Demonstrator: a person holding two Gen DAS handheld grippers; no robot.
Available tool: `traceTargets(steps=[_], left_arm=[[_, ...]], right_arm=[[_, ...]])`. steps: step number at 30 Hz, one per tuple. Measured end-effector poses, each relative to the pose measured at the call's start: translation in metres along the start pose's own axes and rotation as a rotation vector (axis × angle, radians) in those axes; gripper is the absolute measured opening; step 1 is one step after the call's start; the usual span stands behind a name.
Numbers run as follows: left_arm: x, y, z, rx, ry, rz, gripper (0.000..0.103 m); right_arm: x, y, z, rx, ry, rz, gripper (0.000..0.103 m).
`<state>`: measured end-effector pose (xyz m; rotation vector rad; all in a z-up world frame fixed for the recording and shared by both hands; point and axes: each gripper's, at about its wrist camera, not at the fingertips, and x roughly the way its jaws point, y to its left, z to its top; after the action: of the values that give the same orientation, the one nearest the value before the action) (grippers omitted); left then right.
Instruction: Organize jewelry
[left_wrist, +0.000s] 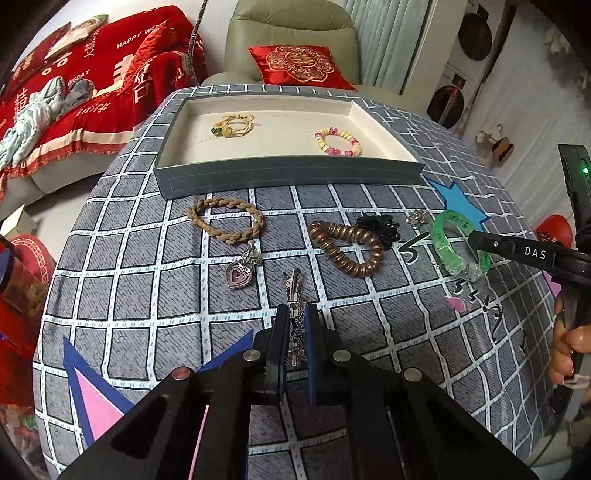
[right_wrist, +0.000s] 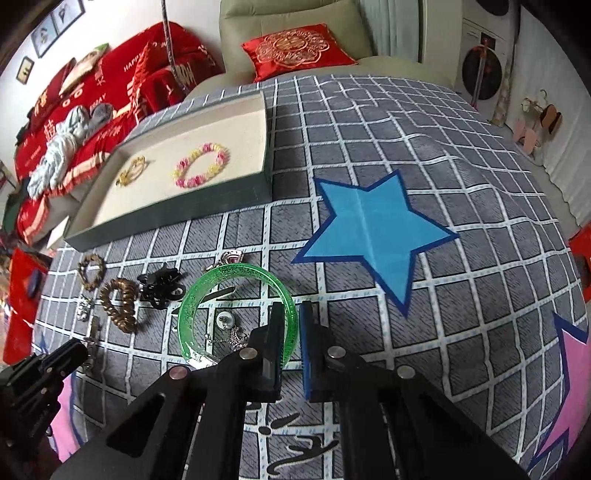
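A grey tray (left_wrist: 288, 176) with a cream lining holds a gold cord bracelet (left_wrist: 232, 124) and a pink-and-yellow bead bracelet (left_wrist: 338, 141). My left gripper (left_wrist: 295, 317) is shut on a silver hair clip (left_wrist: 293, 295) lying on the cloth. My right gripper (right_wrist: 290, 314) is shut on the rim of a green bangle (right_wrist: 207, 291), which also shows in the left wrist view (left_wrist: 448, 251). On the cloth lie a braided tan bracelet (left_wrist: 225, 220), a heart pendant (left_wrist: 238, 275), a copper coil bracelet (left_wrist: 347, 248) and a black claw clip (left_wrist: 380, 225).
The table has a grey grid cloth (right_wrist: 461, 325) with a blue star (right_wrist: 373, 232). A small silver ring (left_wrist: 417, 217) lies by the bangle; a pearl earring and chain (right_wrist: 227, 328) lie inside it. A sofa with a red cushion (left_wrist: 299, 66) stands behind.
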<state>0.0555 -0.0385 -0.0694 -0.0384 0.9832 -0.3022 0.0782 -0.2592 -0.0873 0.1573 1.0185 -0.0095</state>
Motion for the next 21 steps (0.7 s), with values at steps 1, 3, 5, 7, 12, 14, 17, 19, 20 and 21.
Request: traceTargets(steps=[1,3,5,7,12,14,17,19,20,21], left_arm=[[-0.001,0.001,0.000,-0.001,0.000,-0.004,0.025],[-0.004,0.004,-0.001,0.000,-0.003,-0.008,0.025],[-0.006,0.006,-0.001,0.005,-0.006,-0.008,0.024],[-0.007,0.008,-0.001,0.004,-0.008,-0.007,0.025],[-0.009,0.010,0.002,-0.010,-0.010,-0.002,0.025],[-0.012,0.008,0.002,-0.004,-0.035,0.036,0.025],[-0.013,0.005,0.004,0.001,-0.040,0.059,0.059],[-0.017,0.003,0.003,0.008,-0.062,0.077,0.103],[-0.022,0.000,0.001,0.018,-0.100,0.093,0.103],[-0.025,-0.001,0.000,0.038,-0.106,0.095,0.103]], right_arm=[[-0.002,0.000,0.000,0.002,-0.004,0.000,0.009],[-0.006,0.000,0.000,0.008,-0.009,0.008,0.009],[-0.008,0.001,0.000,0.018,-0.013,0.017,0.009],[-0.011,0.001,-0.001,0.023,-0.017,0.025,0.009],[-0.017,0.008,-0.001,0.015,-0.026,0.038,0.009],[-0.020,0.010,-0.002,0.015,-0.033,0.044,0.009],[-0.025,0.013,-0.003,0.011,-0.042,0.053,0.009],[-0.029,0.016,-0.003,0.008,-0.050,0.060,0.009],[-0.031,0.018,-0.004,0.007,-0.054,0.065,0.009],[-0.032,0.018,-0.004,0.006,-0.057,0.068,0.009]])
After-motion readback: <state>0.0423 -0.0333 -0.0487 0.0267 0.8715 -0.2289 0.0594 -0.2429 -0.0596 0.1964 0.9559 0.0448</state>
